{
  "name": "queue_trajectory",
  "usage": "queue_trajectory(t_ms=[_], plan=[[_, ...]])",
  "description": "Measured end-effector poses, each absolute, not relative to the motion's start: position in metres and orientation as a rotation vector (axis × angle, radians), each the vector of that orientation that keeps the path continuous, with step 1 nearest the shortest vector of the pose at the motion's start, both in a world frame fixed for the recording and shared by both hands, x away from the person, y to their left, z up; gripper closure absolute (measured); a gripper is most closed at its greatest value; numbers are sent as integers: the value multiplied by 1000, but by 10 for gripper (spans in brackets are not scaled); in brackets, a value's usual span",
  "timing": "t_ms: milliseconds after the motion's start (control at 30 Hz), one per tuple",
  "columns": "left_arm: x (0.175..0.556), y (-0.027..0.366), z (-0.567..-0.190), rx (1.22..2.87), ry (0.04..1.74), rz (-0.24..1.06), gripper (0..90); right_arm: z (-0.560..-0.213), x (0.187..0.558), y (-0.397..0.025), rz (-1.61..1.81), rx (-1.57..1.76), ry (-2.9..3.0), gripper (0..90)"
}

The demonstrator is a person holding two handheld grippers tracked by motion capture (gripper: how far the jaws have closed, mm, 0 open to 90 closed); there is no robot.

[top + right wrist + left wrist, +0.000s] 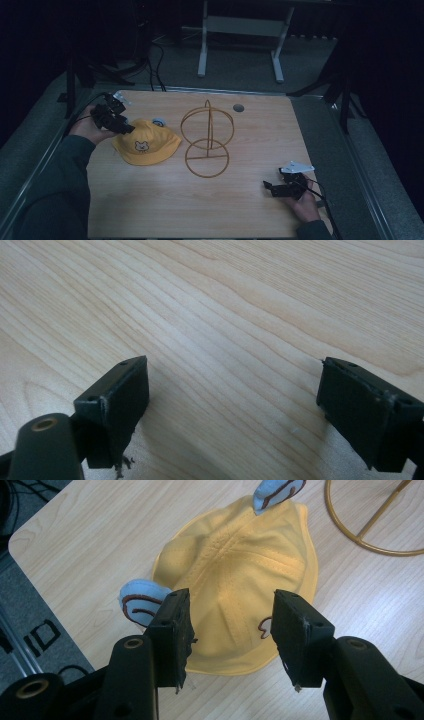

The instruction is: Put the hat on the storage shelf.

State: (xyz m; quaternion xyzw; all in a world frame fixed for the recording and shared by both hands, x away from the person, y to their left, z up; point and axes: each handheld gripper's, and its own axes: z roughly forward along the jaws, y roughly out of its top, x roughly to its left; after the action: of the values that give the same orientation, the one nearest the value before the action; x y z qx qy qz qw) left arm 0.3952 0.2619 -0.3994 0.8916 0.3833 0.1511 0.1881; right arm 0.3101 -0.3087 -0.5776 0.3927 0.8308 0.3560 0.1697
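A yellow child's hat (146, 143) with a bear face and two blue ears lies on the wooden table (250, 210), left of centre. In the left gripper view the hat (235, 580) sits just beyond the jaws, one blue ear (137, 599) beside the left jaw. My left gripper (125, 127) hovers over the hat's back left edge, open, nothing between its jaws (230, 635). A gold wire stand (207, 142) with a round base and a hoop top stands right of the hat. My right gripper (267, 186) rests low at the front right, open over bare wood (232, 405).
A small grey round disc (238, 107) sits near the table's far edge. Beyond the table, a white frame's legs (202, 50) and dark stands rise from the grey floor. Cables trail off the table's left side.
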Motion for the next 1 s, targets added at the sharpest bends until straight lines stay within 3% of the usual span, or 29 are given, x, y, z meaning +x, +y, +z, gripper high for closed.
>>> queue_trajectory(t_ms=[1000], plan=[[423,243,-408,2566,1097,395,471,-578,310,-309,1012,1113,2363,133]])
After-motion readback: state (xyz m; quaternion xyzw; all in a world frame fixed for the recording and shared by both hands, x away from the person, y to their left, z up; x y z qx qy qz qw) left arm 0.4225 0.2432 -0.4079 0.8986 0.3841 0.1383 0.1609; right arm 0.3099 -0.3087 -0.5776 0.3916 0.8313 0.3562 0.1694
